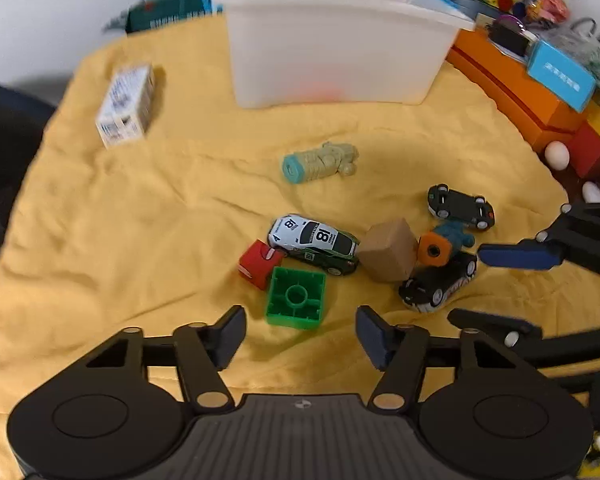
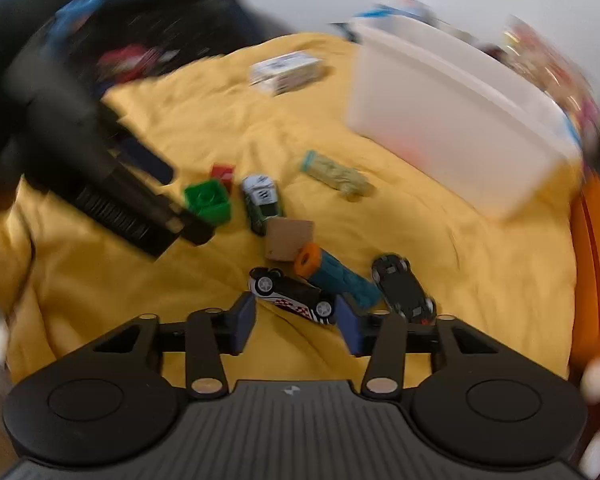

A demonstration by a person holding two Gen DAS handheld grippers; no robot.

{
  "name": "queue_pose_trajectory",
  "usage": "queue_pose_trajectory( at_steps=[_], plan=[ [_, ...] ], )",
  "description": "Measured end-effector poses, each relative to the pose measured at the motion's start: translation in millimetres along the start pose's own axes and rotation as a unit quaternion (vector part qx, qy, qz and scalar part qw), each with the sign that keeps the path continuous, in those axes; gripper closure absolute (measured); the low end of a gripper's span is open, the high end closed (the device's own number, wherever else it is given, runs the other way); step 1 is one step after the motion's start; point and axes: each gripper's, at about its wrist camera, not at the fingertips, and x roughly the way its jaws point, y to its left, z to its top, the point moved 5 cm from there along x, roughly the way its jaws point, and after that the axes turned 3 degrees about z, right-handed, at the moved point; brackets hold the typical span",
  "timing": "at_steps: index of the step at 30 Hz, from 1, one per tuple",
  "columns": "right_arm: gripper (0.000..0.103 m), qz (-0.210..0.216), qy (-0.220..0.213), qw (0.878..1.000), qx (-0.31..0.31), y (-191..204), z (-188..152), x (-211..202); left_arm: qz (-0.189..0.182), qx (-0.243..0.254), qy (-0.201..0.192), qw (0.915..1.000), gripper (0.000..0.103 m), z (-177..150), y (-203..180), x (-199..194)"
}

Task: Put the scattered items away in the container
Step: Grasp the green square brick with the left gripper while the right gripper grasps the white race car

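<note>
A white plastic bin [image 1: 332, 48] stands at the back of the yellow cloth [image 1: 140, 220]; it also shows in the right wrist view [image 2: 452, 120]. Scattered toys lie in front: a green block [image 1: 296, 298], a red cube [image 1: 260, 264], a white-green race car [image 1: 314, 242], a tan block [image 1: 388, 256], a teal-orange toy [image 1: 444, 244], two dark cars [image 1: 460, 206] [image 1: 438, 284], a pale green toy [image 1: 320, 162] and a small carton [image 1: 126, 106]. My left gripper [image 1: 300, 338] is open just before the green block. My right gripper [image 2: 296, 320] is open over the overturned dark car [image 2: 292, 294].
Orange boxes [image 1: 516, 88], a blue card [image 1: 560, 76], white eggs [image 1: 557, 155] and toy clutter line the right edge. A dark bag [image 2: 148, 28] lies beyond the cloth's far left. The right gripper shows in the left wrist view [image 1: 480, 284].
</note>
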Motion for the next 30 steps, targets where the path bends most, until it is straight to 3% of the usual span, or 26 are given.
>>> queue_pose_trajectory(
  at_steps=[3,5,6,7,19,22,27,30],
  plan=[
    [0.063,0.004,0.009,0.999,-0.043,-1.7,1.6,8.0,-0.001,-0.014,0.003,0.9999,0.042,6.0,5.3,6.0],
    [0.063,0.006,0.006,0.998,-0.054,-4.6,5.3,12.5,-0.007,-0.022,0.011,0.9997,0.054,8.3,7.7,11.8],
    [0.062,0.007,0.003,0.998,-0.061,-5.2,7.7,14.8,-0.01,-0.023,0.019,0.9995,0.068,8.2,7.9,15.3],
    [0.062,0.009,0.0,0.998,-0.067,-5.5,9.8,16.4,-0.01,-0.022,0.027,0.9993,0.069,6.9,7.5,18.8],
    [0.062,-0.005,0.008,0.987,-0.16,14.1,4.9,20.2,-0.036,0.012,0.029,0.9989,0.069,-14.5,6.2,-13.4],
    [0.062,0.006,0.006,0.987,-0.161,15.8,6.4,15.8,-0.055,0.028,0.032,0.9976,0.069,-23.8,-3.1,-23.5],
    [0.067,0.036,0.019,0.985,-0.17,23.9,1.1,18.1,-0.04,0.035,0.052,0.9972,0.069,-37.3,-6.5,-10.4],
    [0.067,0.04,0.003,0.988,-0.148,18.8,4.4,26.4,-0.034,0.028,0.045,0.998,0.069,-32.9,-5.1,-6.2]
  ],
)
